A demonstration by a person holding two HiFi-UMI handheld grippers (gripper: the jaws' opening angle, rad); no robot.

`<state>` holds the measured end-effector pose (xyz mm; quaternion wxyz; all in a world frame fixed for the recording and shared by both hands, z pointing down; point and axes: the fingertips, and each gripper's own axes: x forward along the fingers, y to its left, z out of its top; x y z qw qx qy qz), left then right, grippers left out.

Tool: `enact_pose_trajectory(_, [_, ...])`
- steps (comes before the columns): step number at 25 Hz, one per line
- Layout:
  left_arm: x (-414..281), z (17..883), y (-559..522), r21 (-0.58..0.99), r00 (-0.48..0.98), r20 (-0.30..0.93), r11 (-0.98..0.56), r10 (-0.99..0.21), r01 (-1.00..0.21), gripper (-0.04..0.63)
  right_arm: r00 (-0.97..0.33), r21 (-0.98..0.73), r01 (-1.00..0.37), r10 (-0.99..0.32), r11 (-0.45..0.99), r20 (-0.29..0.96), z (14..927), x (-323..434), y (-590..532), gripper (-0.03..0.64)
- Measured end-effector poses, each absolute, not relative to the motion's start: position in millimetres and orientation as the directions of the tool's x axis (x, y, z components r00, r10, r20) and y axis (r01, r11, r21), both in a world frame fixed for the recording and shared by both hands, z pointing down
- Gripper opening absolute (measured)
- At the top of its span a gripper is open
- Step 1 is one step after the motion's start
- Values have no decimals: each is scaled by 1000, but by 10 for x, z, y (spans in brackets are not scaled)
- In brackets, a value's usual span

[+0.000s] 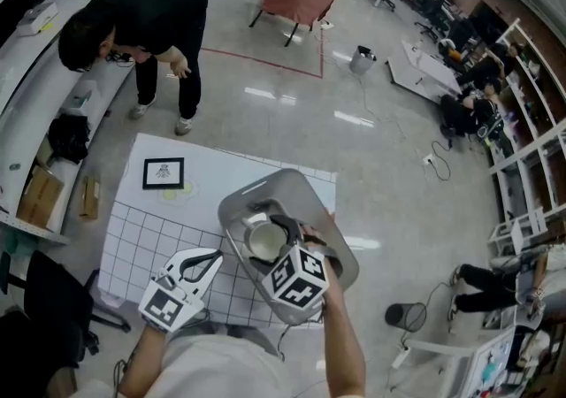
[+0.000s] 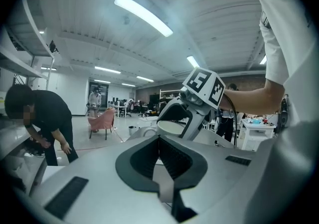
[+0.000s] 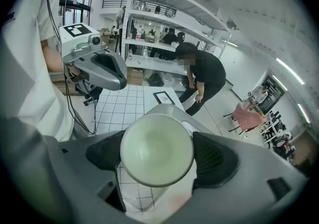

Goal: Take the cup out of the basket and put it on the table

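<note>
Both pads of your right gripper (image 1: 276, 233) are closed on the cup (image 1: 263, 243). In the right gripper view they sit at 3 o'clock and 9 o'clock of its rim, and you look straight down into the pale, empty bowl. So the cup's long axis runs along your jaws, mouth towards the camera, and it looks upright or close to it.

In the head view the cup is over the middle of the grey basket (image 1: 296, 182). I cannot tell whether its base has cleared the basket floor, because the gripper covers that part.

Your left gripper (image 1: 217, 256) has its jaws together with nothing between them. It hangs at about 8 o'clock from the basket, above the near part of the table (image 1: 146, 233), and its camera looks across at the right gripper and the cup.

The coming move turns on where the bare table lies. From the cup, the open squares of the grid are at 9 to 10 o'clock, with the framed picture (image 1: 164, 172) further out at about 10 o'clock.

The basket wall stands between the cup and that space, so I judge you need height first and then travel towards 9 o'clock. The right hand already has the cup and should carry it. The left gripper sits just beside that path, so keep the two well apart. A person in black (image 1: 141, 20) bends far off at 11 o'clock, clear of the work.
</note>
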<state>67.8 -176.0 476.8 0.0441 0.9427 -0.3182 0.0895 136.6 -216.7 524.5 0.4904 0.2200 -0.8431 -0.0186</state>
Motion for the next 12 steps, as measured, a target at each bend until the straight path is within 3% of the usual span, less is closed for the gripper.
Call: enact_pose_trajectory(12, [222,4766,-1636,40,746,186,-753,-640,-656,9,-449,294,-330,-423,897,787,4786,966,-2064,411])
